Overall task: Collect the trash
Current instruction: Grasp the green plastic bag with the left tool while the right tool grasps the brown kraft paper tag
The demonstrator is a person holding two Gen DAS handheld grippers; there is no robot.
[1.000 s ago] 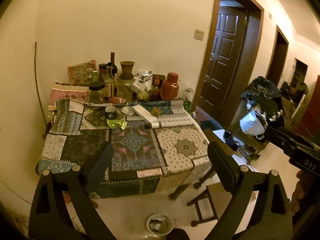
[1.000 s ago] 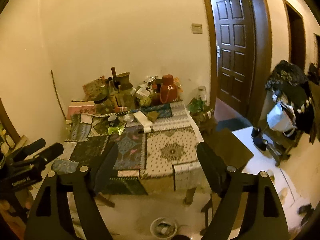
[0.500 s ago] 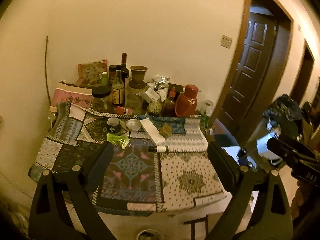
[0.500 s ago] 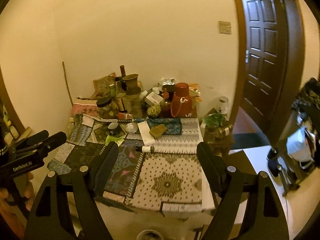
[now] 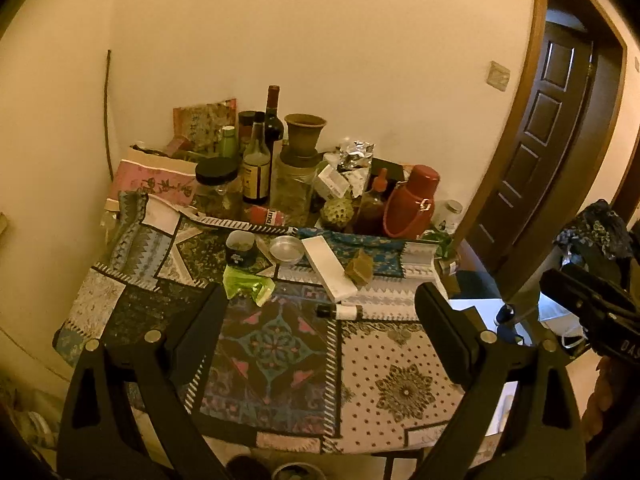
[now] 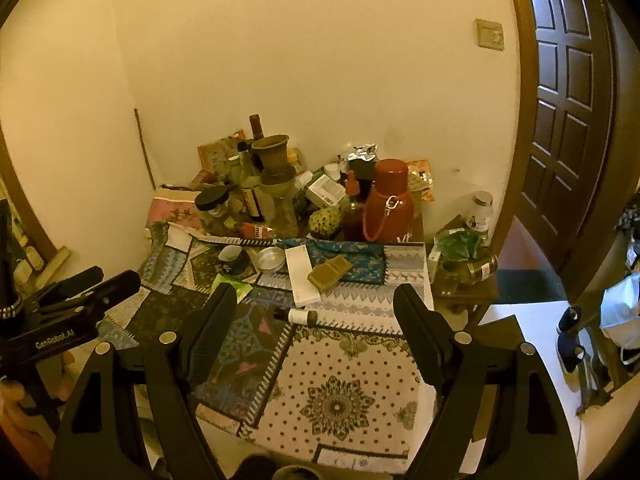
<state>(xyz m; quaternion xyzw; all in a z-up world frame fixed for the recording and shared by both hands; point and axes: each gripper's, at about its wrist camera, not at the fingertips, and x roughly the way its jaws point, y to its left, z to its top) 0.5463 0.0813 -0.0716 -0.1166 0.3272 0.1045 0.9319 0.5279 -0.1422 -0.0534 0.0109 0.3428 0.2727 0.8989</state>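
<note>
A: Green wrapper (image 5: 247, 285) on the counter (image 5: 404, 380), just in front of the small cup (image 5: 240, 245) — light, crinkly, prob slippery

B: Pinch a raised edge. Left gripper (image 5: 320, 320) and right gripper (image 6: 314, 316) — fingers spread, nothing held

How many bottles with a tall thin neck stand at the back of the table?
2: a dark wine bottle near the wall and a paler labelled bottle just in front of it. Others may be hidden in the clutter.
</note>
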